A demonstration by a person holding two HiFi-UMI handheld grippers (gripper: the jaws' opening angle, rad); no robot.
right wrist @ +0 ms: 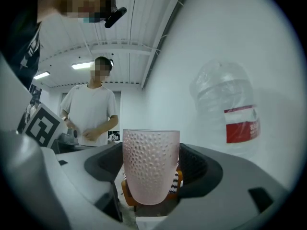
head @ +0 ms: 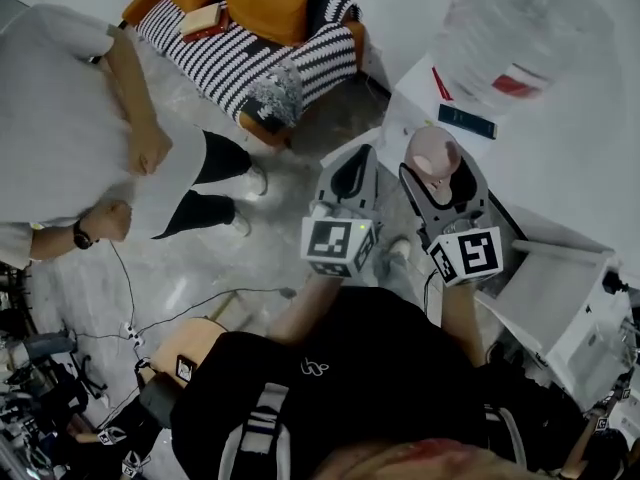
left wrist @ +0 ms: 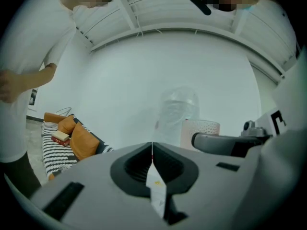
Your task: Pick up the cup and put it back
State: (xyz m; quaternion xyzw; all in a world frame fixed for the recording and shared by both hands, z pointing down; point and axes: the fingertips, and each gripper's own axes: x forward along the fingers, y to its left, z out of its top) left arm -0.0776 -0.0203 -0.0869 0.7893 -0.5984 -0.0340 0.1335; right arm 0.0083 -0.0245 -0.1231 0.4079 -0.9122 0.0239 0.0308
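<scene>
The right gripper (head: 440,173) is clamped on the pink dimpled cup (right wrist: 151,166), 1 jaw pressing each side of it. The cup stands upright between the jaws and is held up in the air, close to the left edge of the white table (head: 560,158). In the right gripper view, floor and a striped sofa (head: 240,53) show beneath its base. A large clear water bottle (right wrist: 229,110) with a red label stands further in on the table, apart from the cup. The left gripper (left wrist: 152,152) floats just beside the right one, its 2 jaws pressed together with nothing held. A person in a white shirt (head: 60,118) stands near the sofa.
</scene>
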